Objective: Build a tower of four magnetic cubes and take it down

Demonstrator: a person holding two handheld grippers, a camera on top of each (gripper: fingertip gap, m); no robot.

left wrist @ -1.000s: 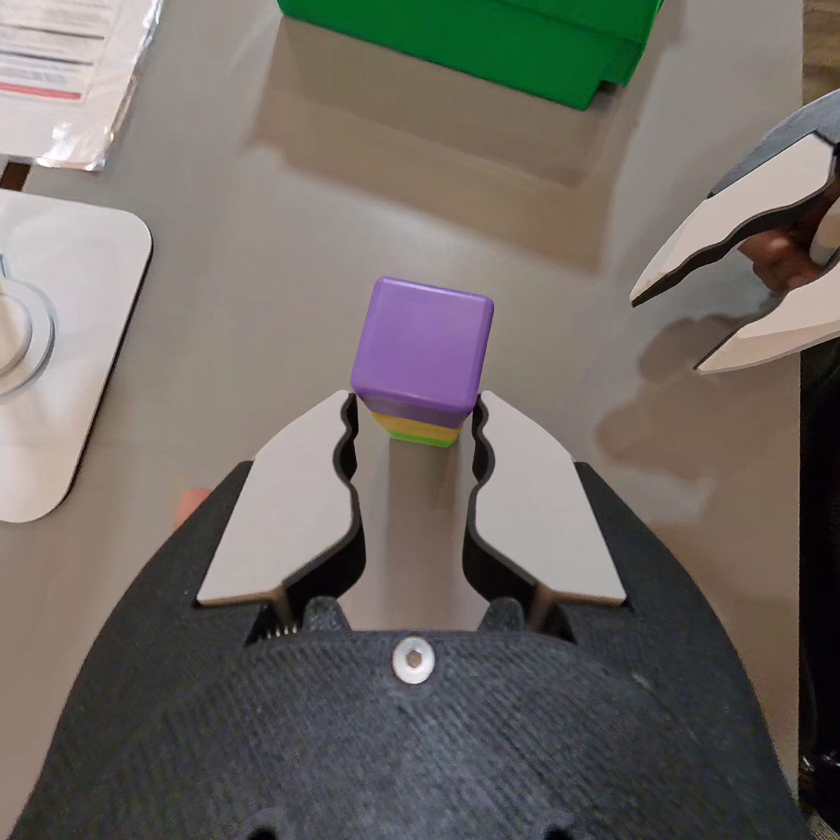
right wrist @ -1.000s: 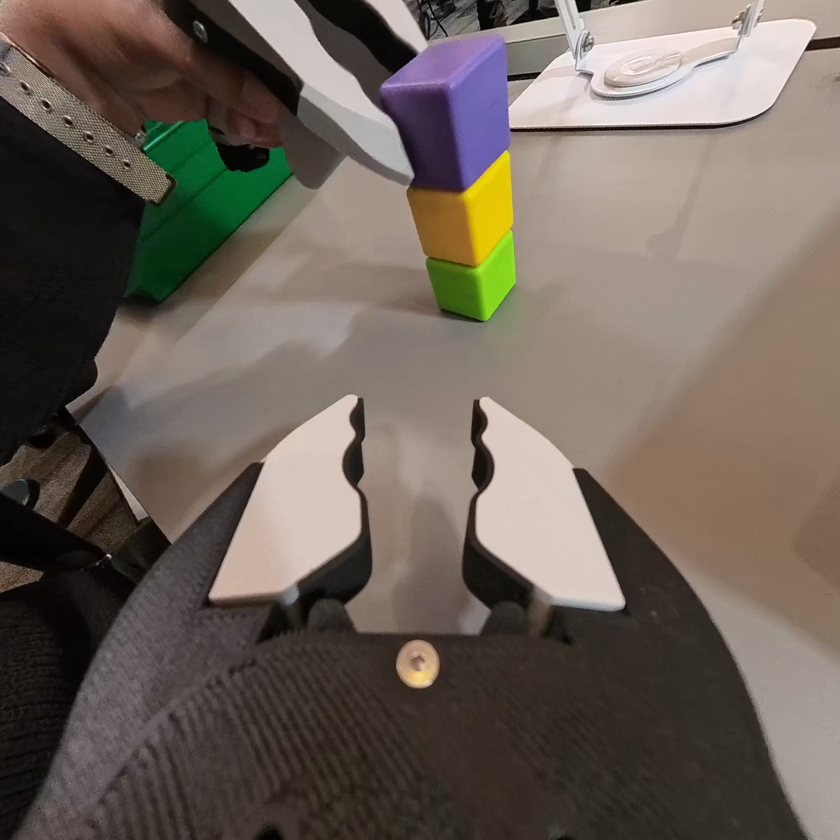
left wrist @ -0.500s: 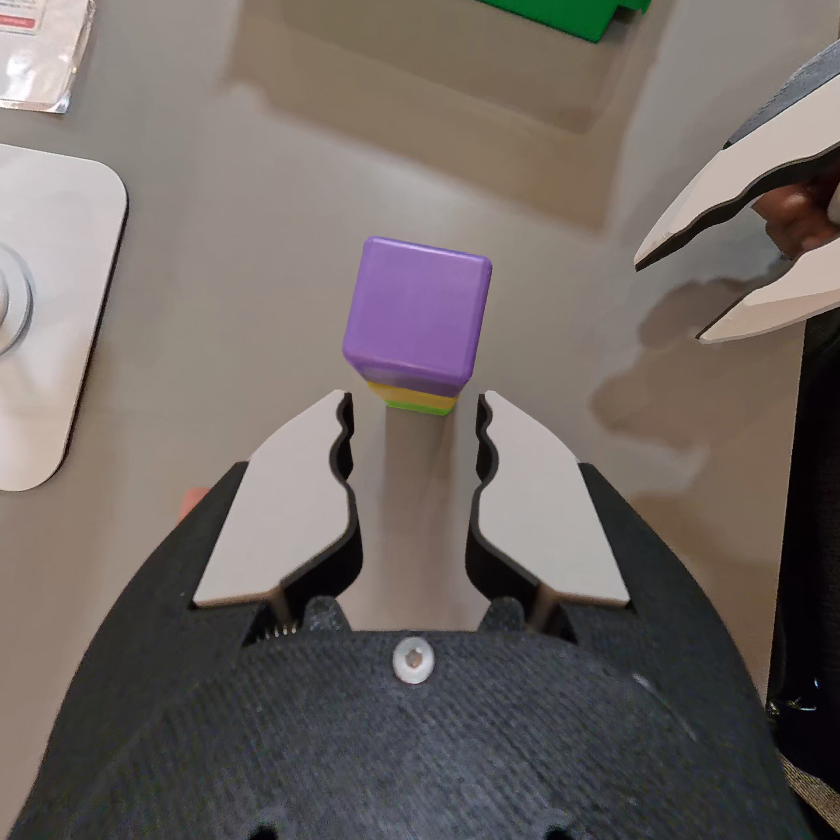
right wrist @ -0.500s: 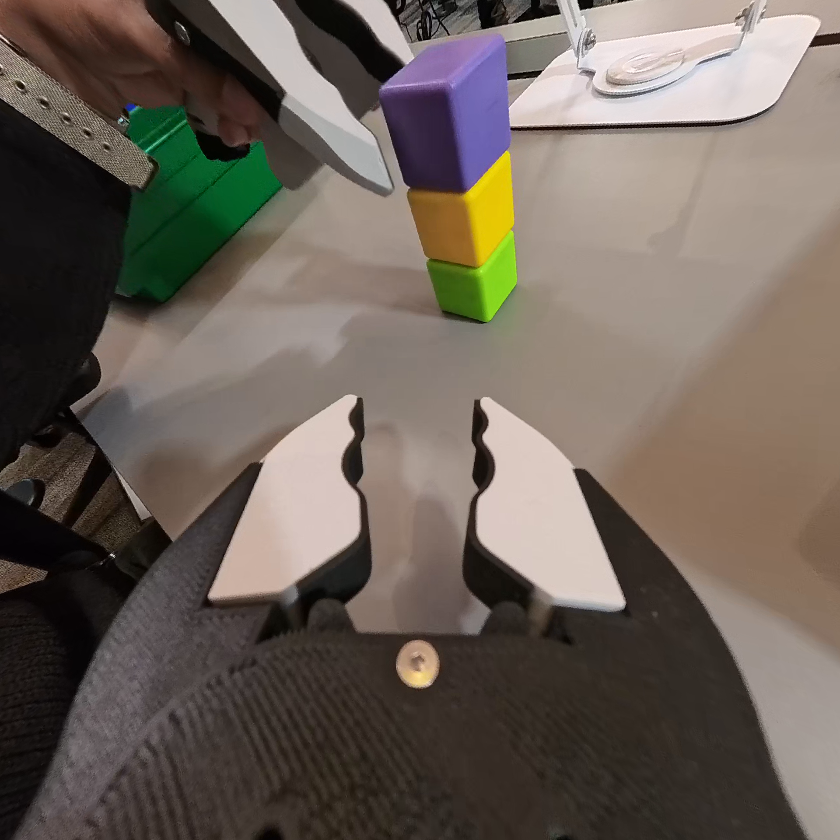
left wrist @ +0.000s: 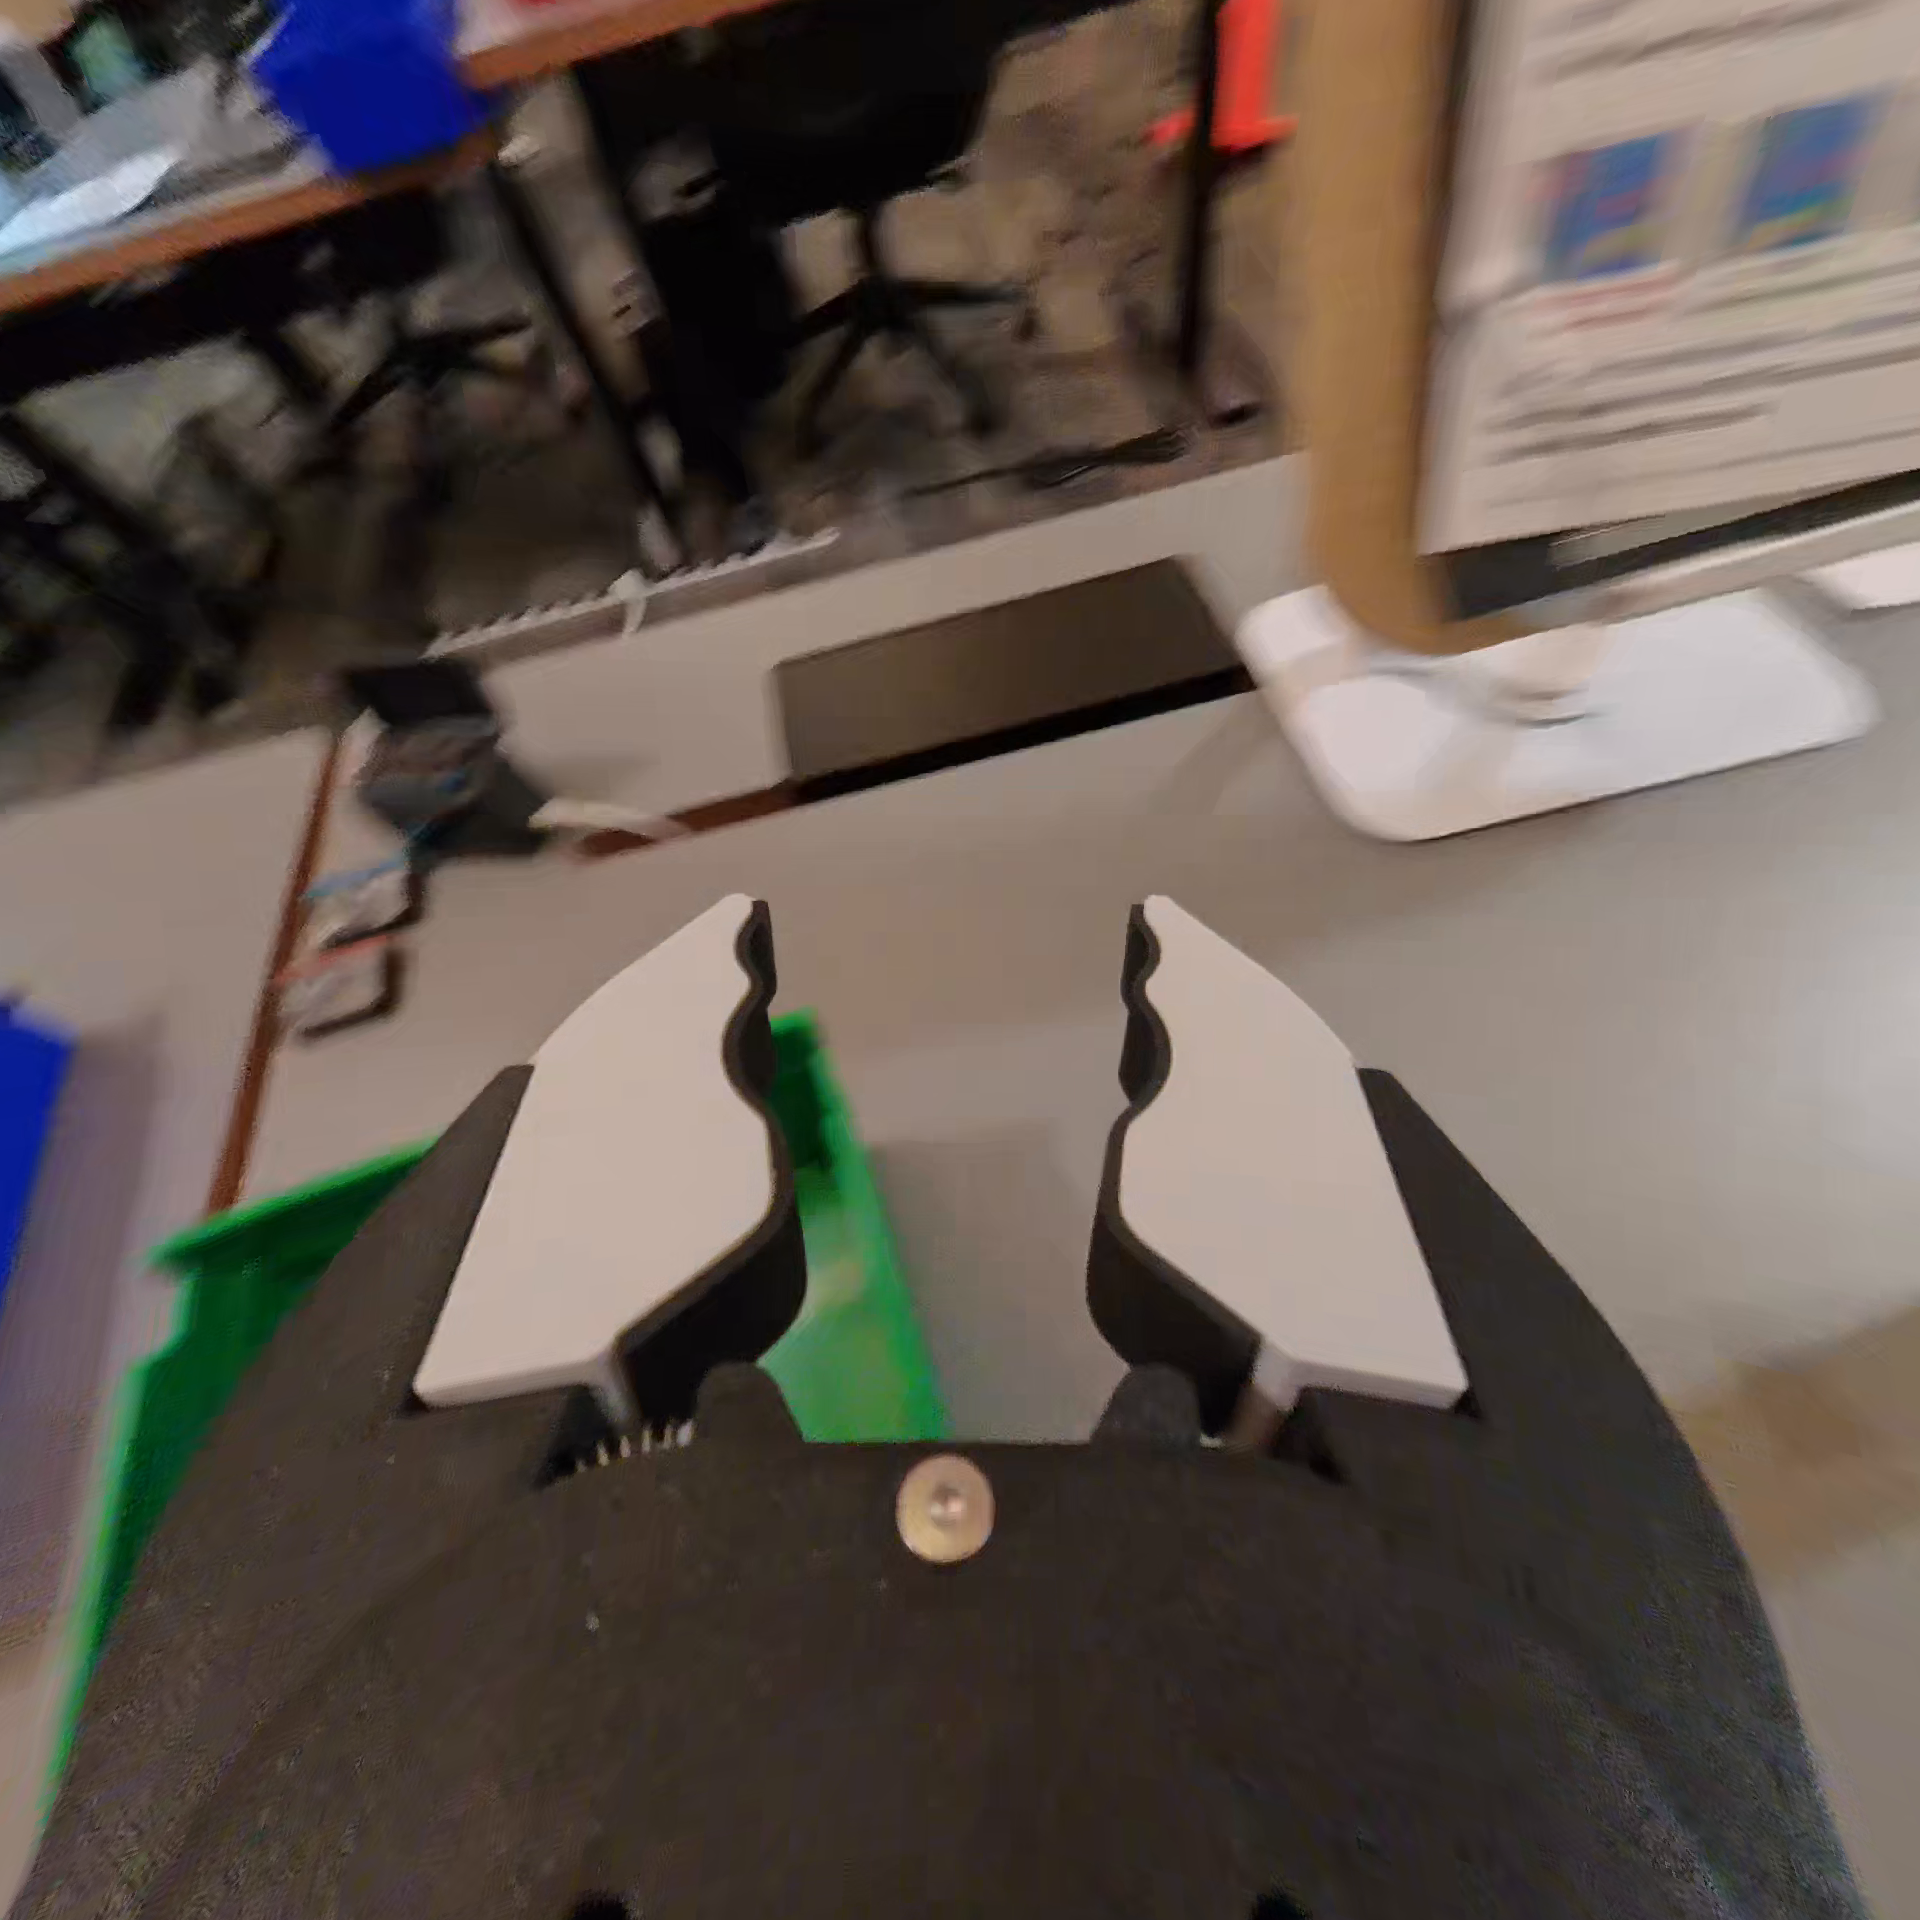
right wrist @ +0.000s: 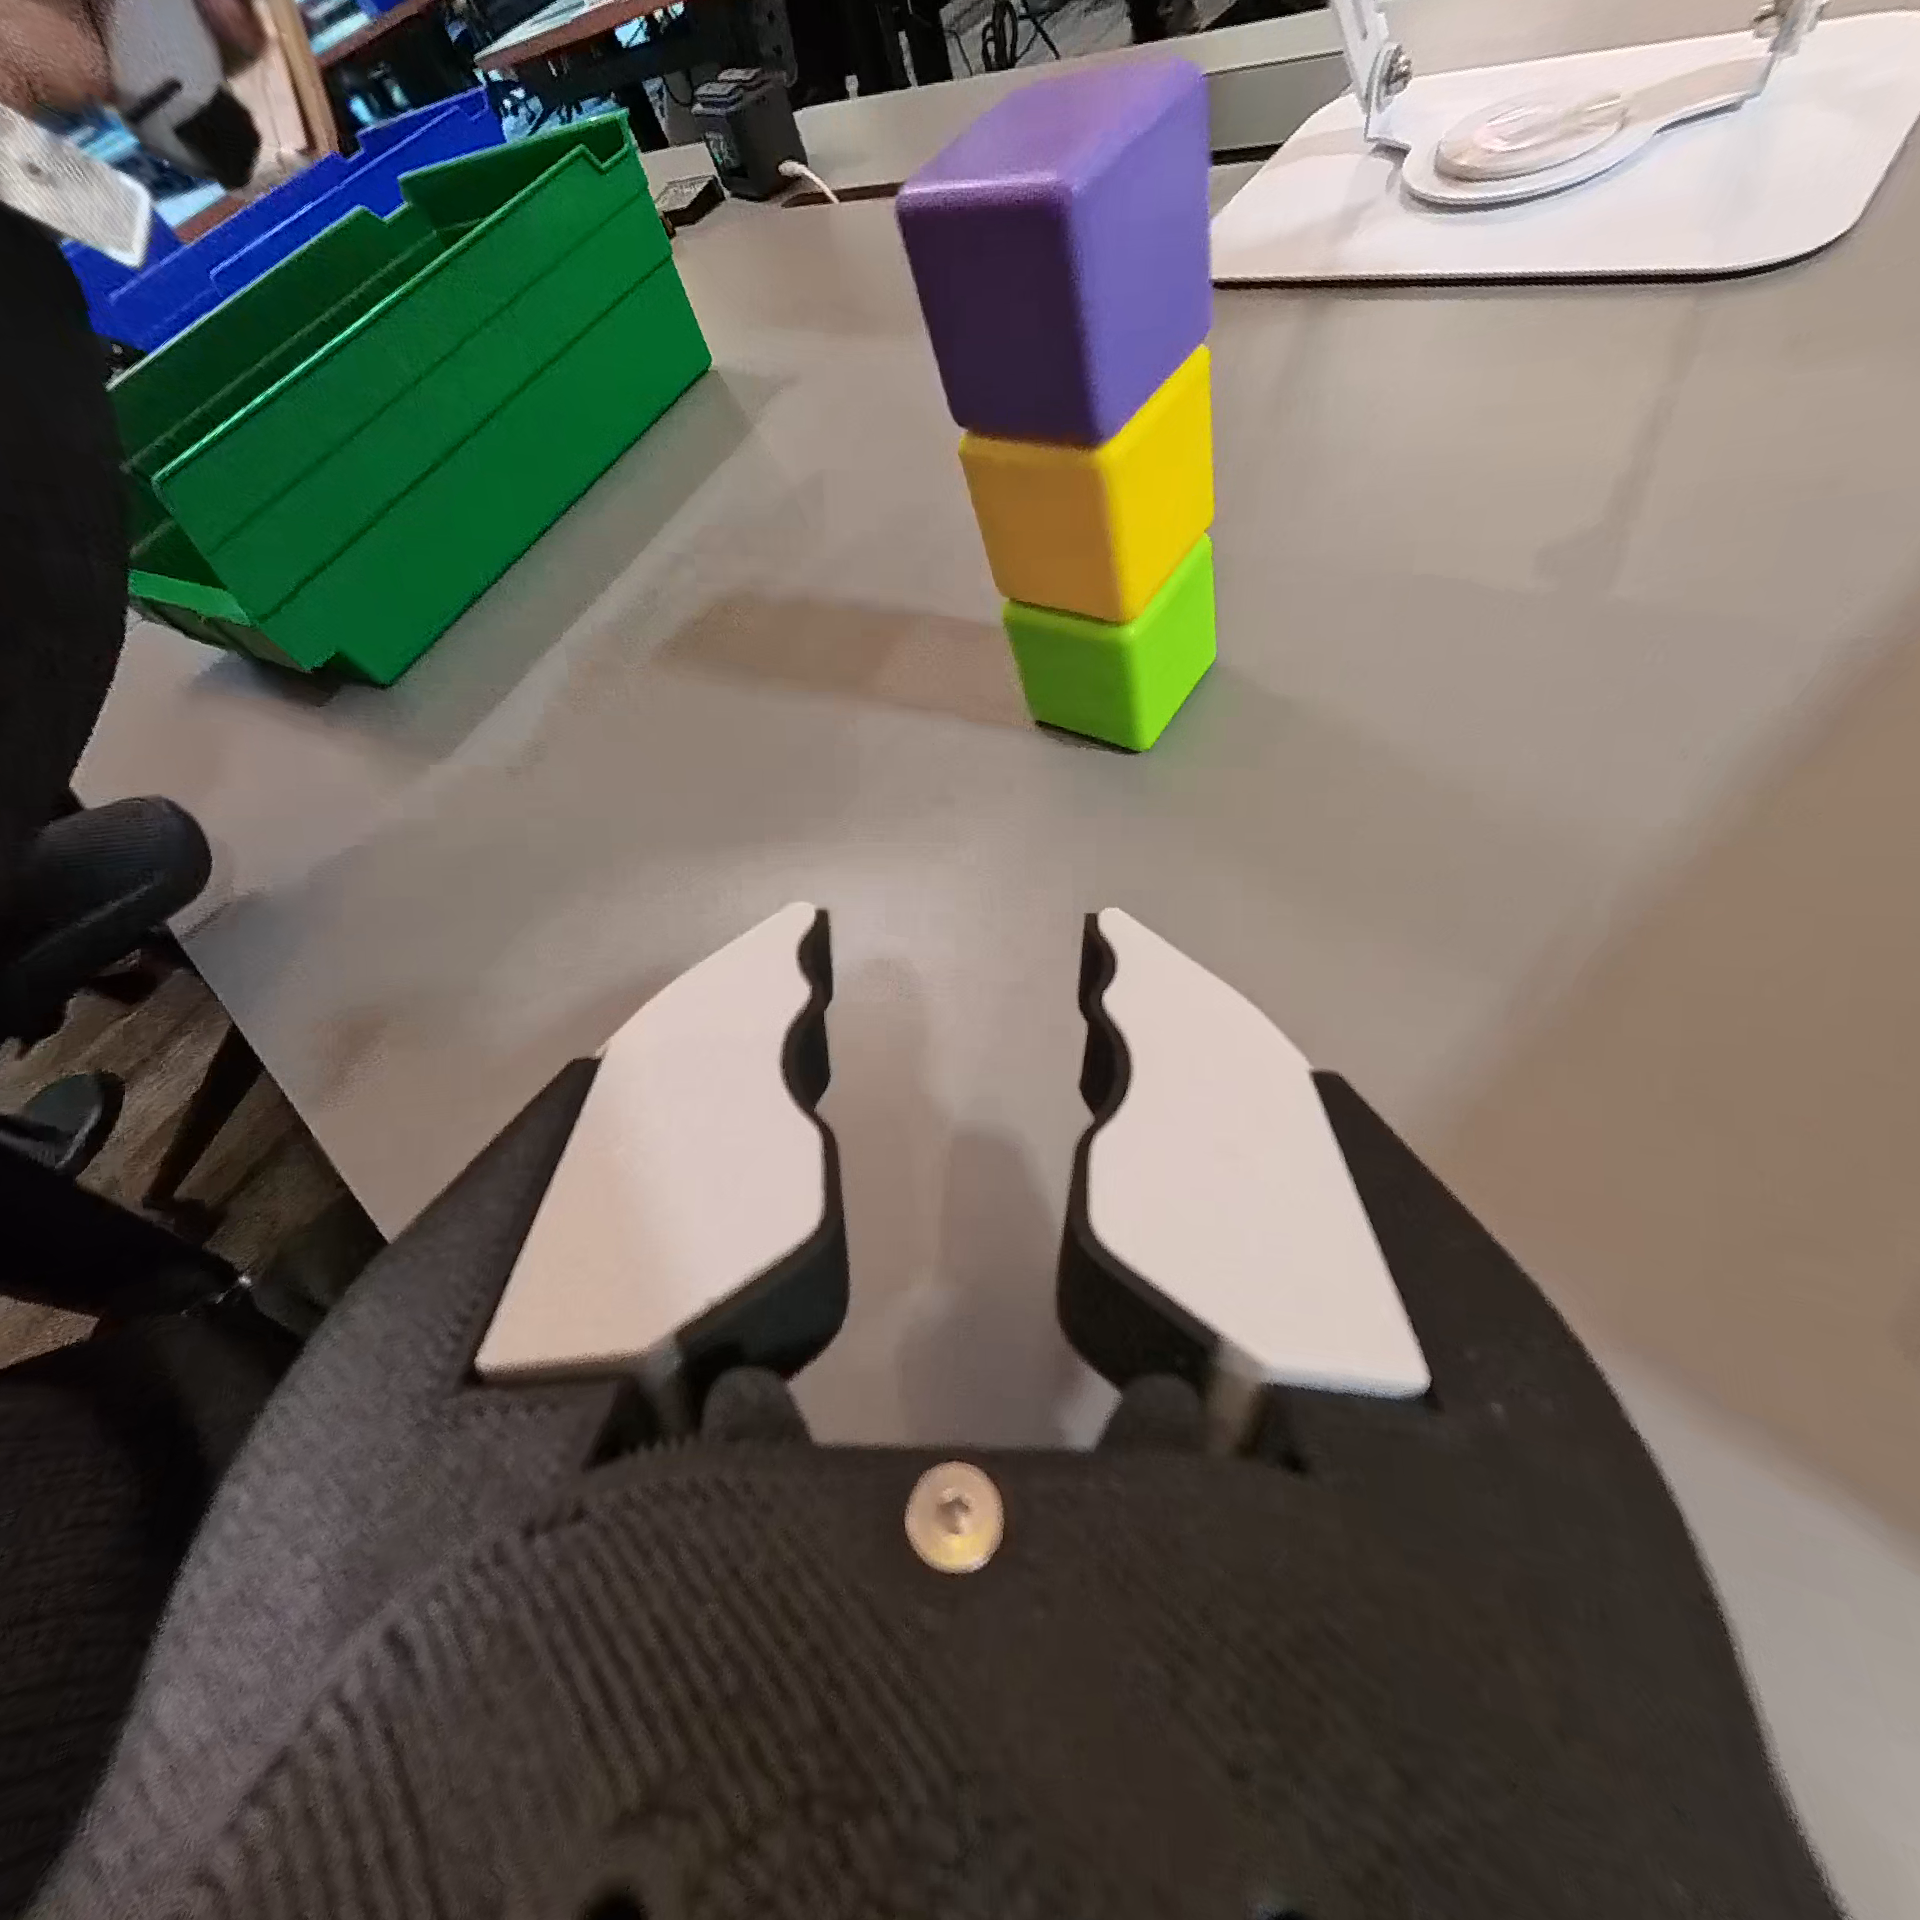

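A: What surrounds them?
B: Grey table (right wrist: 1455, 727), then a green bin (right wrist: 416, 416) under the left gripper (left wrist: 945, 920), spread and empty.
A: The right gripper (right wrist: 956, 925)?
B: Also spread, empty; purple cube (right wrist: 1060, 249) on yellow cube (right wrist: 1091, 520) on green cube (right wrist: 1117, 665) stands ahead, unobstructed.

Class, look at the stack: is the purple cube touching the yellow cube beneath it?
Touching. The right wrist view shows the purple cube resting directly on the yellow cube, with no gap along their shared edge.
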